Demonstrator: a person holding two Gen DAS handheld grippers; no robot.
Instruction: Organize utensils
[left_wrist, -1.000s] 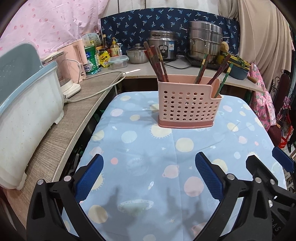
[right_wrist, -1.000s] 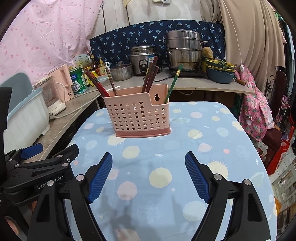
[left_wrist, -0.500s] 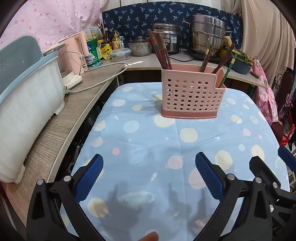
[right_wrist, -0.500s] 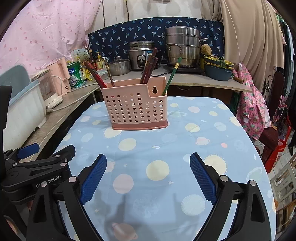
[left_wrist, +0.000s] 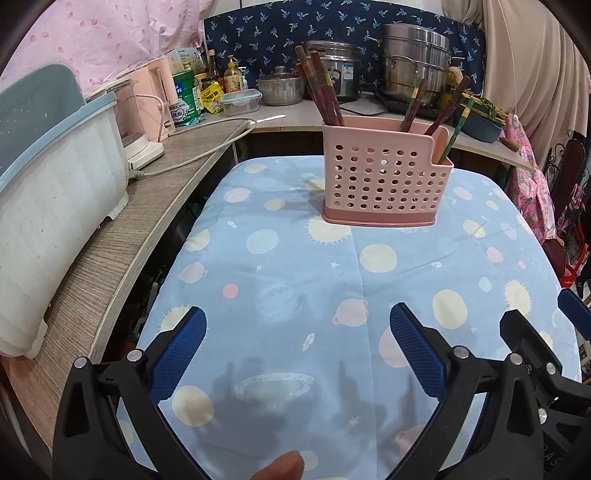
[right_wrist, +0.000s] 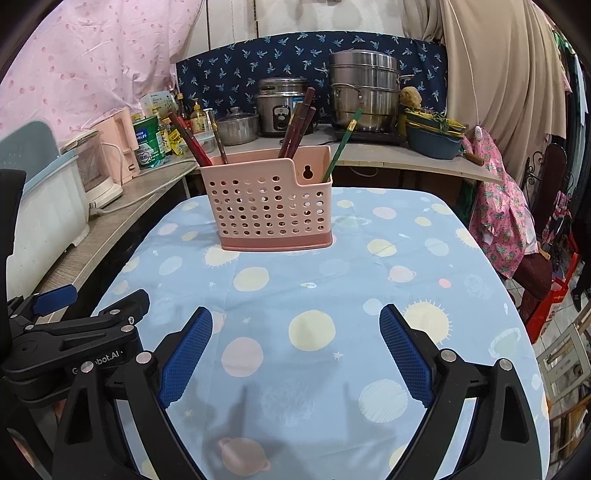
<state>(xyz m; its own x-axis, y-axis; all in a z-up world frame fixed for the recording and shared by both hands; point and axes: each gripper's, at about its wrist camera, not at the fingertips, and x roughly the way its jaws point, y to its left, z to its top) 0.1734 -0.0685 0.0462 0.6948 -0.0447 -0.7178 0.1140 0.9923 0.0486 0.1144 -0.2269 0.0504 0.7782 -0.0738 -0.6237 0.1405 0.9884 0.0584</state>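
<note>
A pink perforated utensil holder (left_wrist: 384, 177) stands upright at the far middle of the table, on a blue planet-print cloth (left_wrist: 295, 280). It also shows in the right wrist view (right_wrist: 271, 206). Dark red chopsticks (left_wrist: 321, 92) stick out of its left compartment, and more chopsticks (left_wrist: 443, 107), one green (right_wrist: 341, 147), out of the right. My left gripper (left_wrist: 297, 354) is open and empty, low over the near table. My right gripper (right_wrist: 295, 354) is open and empty beside it; the left gripper's body (right_wrist: 74, 332) shows at its left.
A wooden counter (left_wrist: 110, 236) runs along the left with a white and blue tub (left_wrist: 48, 192), a pink kettle (left_wrist: 159, 96) and a white cable (left_wrist: 207, 147). Pots (right_wrist: 364, 96) and a rice cooker (right_wrist: 282, 107) stand behind. A chair with pink cloth (right_wrist: 506, 218) is right.
Both grippers have drawn back a little from the holder and tilted, so the holder sits slightly farther and higher in view. Both stay open and empty.
</note>
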